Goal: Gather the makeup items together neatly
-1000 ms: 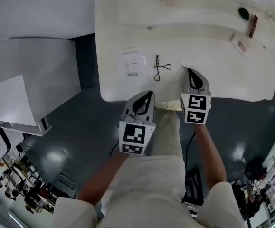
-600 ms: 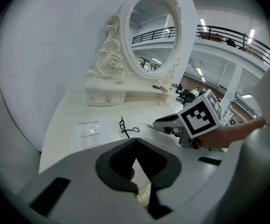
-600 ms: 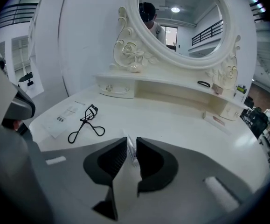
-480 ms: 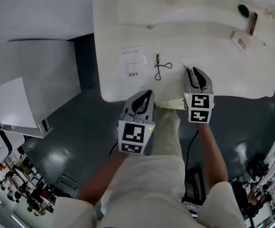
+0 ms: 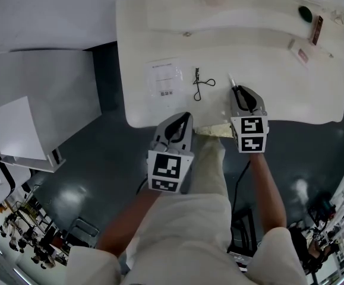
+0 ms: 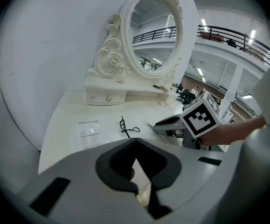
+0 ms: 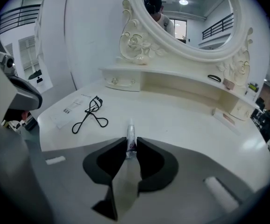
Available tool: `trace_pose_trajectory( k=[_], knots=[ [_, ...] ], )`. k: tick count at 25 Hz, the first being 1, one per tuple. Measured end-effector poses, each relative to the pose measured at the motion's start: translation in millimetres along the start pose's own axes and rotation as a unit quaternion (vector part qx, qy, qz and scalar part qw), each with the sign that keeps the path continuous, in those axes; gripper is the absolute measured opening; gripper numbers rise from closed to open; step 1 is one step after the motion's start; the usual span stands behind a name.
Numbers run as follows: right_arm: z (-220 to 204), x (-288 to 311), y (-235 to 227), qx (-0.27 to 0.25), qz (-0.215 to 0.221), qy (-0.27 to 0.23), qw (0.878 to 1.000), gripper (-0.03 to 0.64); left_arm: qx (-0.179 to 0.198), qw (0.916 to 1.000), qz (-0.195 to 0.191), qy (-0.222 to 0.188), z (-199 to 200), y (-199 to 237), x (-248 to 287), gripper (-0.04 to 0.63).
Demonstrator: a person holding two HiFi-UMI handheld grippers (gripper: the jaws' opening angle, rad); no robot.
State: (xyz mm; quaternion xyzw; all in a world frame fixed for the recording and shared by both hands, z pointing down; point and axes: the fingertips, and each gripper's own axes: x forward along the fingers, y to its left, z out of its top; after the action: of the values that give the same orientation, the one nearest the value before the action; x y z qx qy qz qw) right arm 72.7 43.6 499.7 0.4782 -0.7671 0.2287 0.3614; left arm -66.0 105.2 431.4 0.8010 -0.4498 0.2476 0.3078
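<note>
a white dressing table fills the upper half of the head view, its curved front edge toward the person. at its back edge stands an ornate oval mirror on a raised shelf with small drawers.

the left gripper hangs just off the front edge, left of the middle, over the dark floor. in the left gripper view its jaw tips meet and nothing is between them. the right gripper reaches over the front edge, right of the middle, tilted down at the tabletop. its jaws have just been opening and stand at a narrow gap, with the near end of a slim tube between the tips. i cannot tell whether the pads touch it.

a clear packet with printed text lies flat toward the front left corner. just to its right, apart from it, a black eyelash curler lies near the middle of the front edge. the slim tube lies to the right of the curler, apart from it, pointing away from the front edge toward the shelf.

well apart from these, at the back right corner, sit a dark round piece, a brown stick and a small pale piece with a pink mark.
</note>
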Motion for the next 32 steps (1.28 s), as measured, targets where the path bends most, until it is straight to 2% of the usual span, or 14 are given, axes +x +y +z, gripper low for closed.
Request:
trace_pose_trajectory(
  k=[20, 23, 27, 32],
  knots=[
    [0.3, 1.1, -1.4, 0.082, -0.097, 0.008, 0.992, 0.071, 0.001, 1.0, -0.002, -0.001, 0.0, 5.7, -0.3, 0.009],
    [-2.9, 1.2, -4.6, 0.094, -0.098, 0.008, 0.991, 0.072, 0.001, 1.0, -0.002, -0.002, 0.7, 6.5, -0.7, 0.009],
    [-3.2, -0.1, -6.5, 0.113, -0.081, 0.002, 0.99, 0.122, 0.002, 1.0, -0.002, -0.002, 1.2, 6.7, -1.5, 0.009],
    [1.4, -6.9, -3.8, 0.113, -0.067, -0.012, 0.991, 0.126, 0.002, 1.0, -0.001, -0.003, 3.1, 4.5, -1.4, 0.009]
  ],
)
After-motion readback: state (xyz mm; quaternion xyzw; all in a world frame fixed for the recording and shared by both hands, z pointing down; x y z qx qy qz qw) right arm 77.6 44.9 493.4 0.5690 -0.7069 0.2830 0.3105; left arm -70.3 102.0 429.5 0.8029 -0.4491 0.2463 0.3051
